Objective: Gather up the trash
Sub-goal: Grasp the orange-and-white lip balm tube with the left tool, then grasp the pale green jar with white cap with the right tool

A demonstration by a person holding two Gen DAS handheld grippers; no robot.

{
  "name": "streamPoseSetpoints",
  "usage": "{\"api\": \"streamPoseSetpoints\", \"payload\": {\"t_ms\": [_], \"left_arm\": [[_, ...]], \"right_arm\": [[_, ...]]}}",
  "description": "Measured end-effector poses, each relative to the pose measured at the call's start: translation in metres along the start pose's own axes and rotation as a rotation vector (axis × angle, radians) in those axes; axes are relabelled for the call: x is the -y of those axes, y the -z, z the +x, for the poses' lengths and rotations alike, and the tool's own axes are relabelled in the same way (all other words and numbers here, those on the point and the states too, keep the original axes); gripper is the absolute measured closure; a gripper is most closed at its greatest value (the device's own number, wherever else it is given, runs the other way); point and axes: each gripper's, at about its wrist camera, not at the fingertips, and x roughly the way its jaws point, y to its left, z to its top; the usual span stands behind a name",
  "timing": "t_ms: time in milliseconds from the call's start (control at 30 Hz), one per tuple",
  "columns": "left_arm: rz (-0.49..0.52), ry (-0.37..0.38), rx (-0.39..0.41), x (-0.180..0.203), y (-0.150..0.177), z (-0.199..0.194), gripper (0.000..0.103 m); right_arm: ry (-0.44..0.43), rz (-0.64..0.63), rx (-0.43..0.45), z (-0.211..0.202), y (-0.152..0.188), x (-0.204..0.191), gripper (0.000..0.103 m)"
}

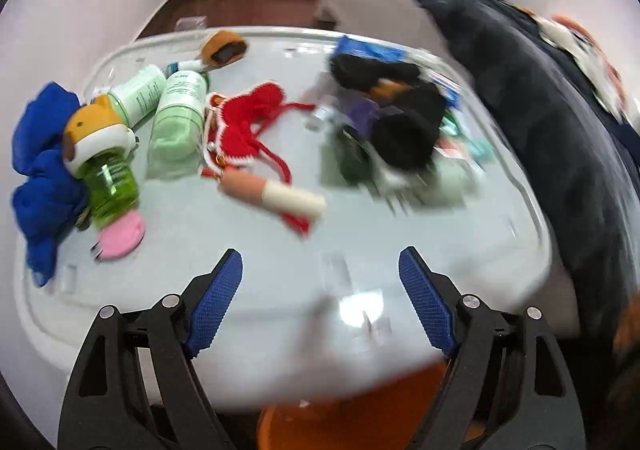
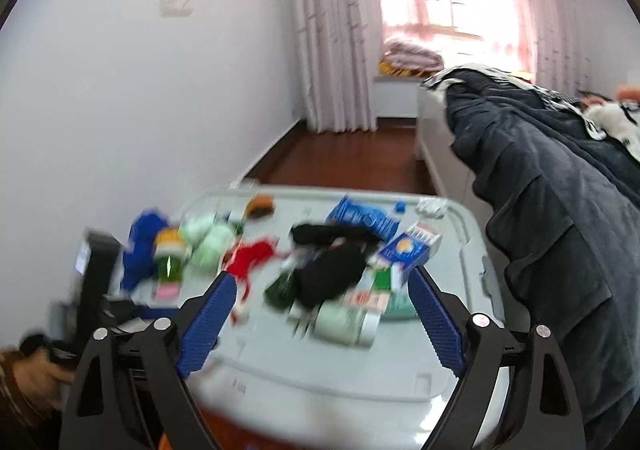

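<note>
Here, left claw (image 1: 320, 282) spread, ribbed blue pads | right claw (image 2: 318, 304) spread | glossy pale bench (image 1: 360, 250): red knit piece (image 1: 244, 125) centre, green translucent bottle (image 1: 108, 177) left | labels blurred, unreadable

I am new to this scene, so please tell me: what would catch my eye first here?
The red knitted piece in the middle of the pale table stands out first. The blue cloth and green bottle lie at the left edge; a black fabric heap sits to the right. Both grippers hover open.
</note>
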Motion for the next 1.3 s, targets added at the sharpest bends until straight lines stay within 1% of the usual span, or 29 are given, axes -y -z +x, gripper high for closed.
{"api": "streamPoseSetpoints", "payload": {"t_ms": [67,133,167,233,267,300,333,367,400,433,467,533,600,733,867,1000,1100,1167,1200,1233,1300], "left_arm": [[-0.054,-0.047,-0.012,-0.001,-0.012,0.021,0.024],[-0.083,-0.092,-0.017,-0.002,-0.02,0.038,0.024],[-0.09,-0.126,-0.015,-0.002,-0.022,0.046,0.024],[-0.104,-0.177,-0.01,-0.005,-0.022,0.056,0.024],[-0.112,-0.187,-0.01,-0.006,-0.02,0.058,0.024],[-0.11,-0.2,0.012,-0.006,-0.018,0.057,0.026],[-0.1,-0.22,0.039,-0.006,-0.015,0.055,0.038],[-0.09,-0.222,0.052,-0.006,-0.013,0.052,0.055],[-0.089,-0.217,0.063,-0.007,-0.011,0.05,0.062],[-0.102,-0.193,0.072,-0.012,-0.009,0.045,0.073],[-0.112,-0.178,0.074,-0.015,-0.006,0.042,0.079],[-0.121,-0.157,0.075,-0.024,0.002,0.032,0.083],[-0.112,-0.148,0.08,-0.026,0.007,0.025,0.085],[-0.048,-0.153,0.108,-0.02,0.017,0.005,0.086],[-0.03,-0.144,0.124,-0.018,0.026,-0.005,0.086],[-0.029,-0.113,0.139,-0.017,0.031,-0.016,0.086],[-0.011,-0.098,0.156,-0.012,0.038,-0.026,0.086],[0.004,-0.074,0.165,-0.006,0.043,-0.031,0.086],[0.012,-0.063,0.168,-0.003,0.045,-0.032,0.086],[0.021,-0.05,0.173,0.0,0.047,-0.033,0.086],[0.046,-0.026,0.178,0.007,0.048,-0.032,0.086]], "right_arm": [[0.002,0.027,-0.018,0.008,0.013,0.01,0.017],[-0.001,0.04,-0.057,0.018,0.02,0.016,0.017],[-0.009,0.049,-0.069,0.021,0.022,0.019,0.017],[-0.011,0.05,-0.066,0.022,0.023,0.02,0.017],[-0.006,0.042,-0.062,0.02,0.025,0.02,0.017],[-0.001,0.038,-0.059,0.02,0.025,0.02,0.017],[0.001,0.036,-0.053,0.019,0.024,0.021,0.017],[0.004,0.034,-0.045,0.017,0.025,0.022,0.017],[0.006,0.033,-0.044,0.016,0.024,0.023,0.017],[0.008,0.03,-0.044,0.016,0.025,0.024,0.018],[0.012,0.029,-0.046,0.017,0.026,0.025,0.019],[0.012,0.037,-0.056,0.018,0.027,0.028,0.022],[0.009,0.052,-0.06,0.018,0.027,0.031,0.023],[-0.003,0.086,-0.067,0.021,0.028,0.034,0.025],[0.011,0.058,-0.065,0.022,0.029,0.029,0.025],[0.024,0.038,-0.075,0.027,0.032,0.026,0.025],[0.041,0.03,-0.08,0.035,0.035,0.03,0.025],[0.057,0.02,-0.088,0.047,0.038,0.035,0.025],[0.063,0.012,-0.098,0.054,0.039,0.036,0.025],[0.077,-0.002,-0.13,0.066,0.039,0.036,0.027],[0.069,-0.021,-0.187,0.083,0.043,0.034,0.029]]}}
